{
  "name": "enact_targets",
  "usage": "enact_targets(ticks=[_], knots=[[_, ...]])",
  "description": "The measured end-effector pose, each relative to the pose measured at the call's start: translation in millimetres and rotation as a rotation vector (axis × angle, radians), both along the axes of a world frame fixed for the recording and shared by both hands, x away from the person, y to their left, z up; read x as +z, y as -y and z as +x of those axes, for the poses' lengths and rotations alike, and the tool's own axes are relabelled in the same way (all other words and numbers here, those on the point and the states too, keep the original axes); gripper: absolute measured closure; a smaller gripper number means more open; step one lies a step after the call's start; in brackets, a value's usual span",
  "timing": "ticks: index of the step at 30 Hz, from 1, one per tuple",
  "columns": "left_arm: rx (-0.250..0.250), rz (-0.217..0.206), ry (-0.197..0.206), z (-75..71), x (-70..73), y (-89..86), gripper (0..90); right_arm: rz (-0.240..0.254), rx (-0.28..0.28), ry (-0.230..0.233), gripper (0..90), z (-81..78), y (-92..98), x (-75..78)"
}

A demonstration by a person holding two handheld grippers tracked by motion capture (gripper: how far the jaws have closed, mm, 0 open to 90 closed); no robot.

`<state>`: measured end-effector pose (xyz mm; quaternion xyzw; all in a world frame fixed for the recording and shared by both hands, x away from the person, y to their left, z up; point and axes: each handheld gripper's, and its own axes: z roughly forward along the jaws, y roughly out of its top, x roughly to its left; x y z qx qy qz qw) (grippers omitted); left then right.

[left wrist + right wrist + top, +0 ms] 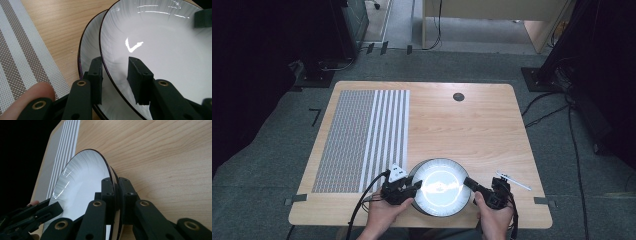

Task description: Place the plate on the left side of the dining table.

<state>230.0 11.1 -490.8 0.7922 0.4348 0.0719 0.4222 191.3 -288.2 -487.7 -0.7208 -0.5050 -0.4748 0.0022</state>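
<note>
A white plate with a dark rim (439,187) sits near the table's front edge, on top of a second like plate (90,47). The top plate (155,37) is shifted off the lower one. My left gripper (416,186) is at its left rim; in the left gripper view its jaws (117,77) stand open astride that rim, apart from it. My right gripper (468,182) is at the right rim, and in the right gripper view (117,192) it is shut tight on the plate's edge (80,180). Whether it also pinches the lower plate is unclear.
A woven striped placemat (362,140) covers the table's left third. A white pen (513,181) lies right of my right gripper. A round cable hole (458,96) is near the far edge. The table's front edge is just behind both hands.
</note>
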Motion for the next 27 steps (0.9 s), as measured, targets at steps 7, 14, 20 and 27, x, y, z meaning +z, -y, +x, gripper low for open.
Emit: enact_targets(ticks=[7,14,20,27], knots=[[-0.002,-0.066,-0.032,3.2,-1.1,-3.5,60.4,0.026,0.009,0.018,84.6,0.4,0.9,-1.4],[0.004,-0.102,-0.066,4.0,0.1,-3.7,57.9,0.052,0.009,0.033,84.5,-0.4,3.7,-2.6],[0.005,-0.141,-0.09,4.7,3.2,-4.4,60.8,0.057,0.013,0.057,84.4,-1.7,3.0,-0.4],[0.026,-0.175,-0.113,6.1,10.5,-9.3,66.8,0.07,0.003,0.068,84.5,-2.7,1.1,4.5]])
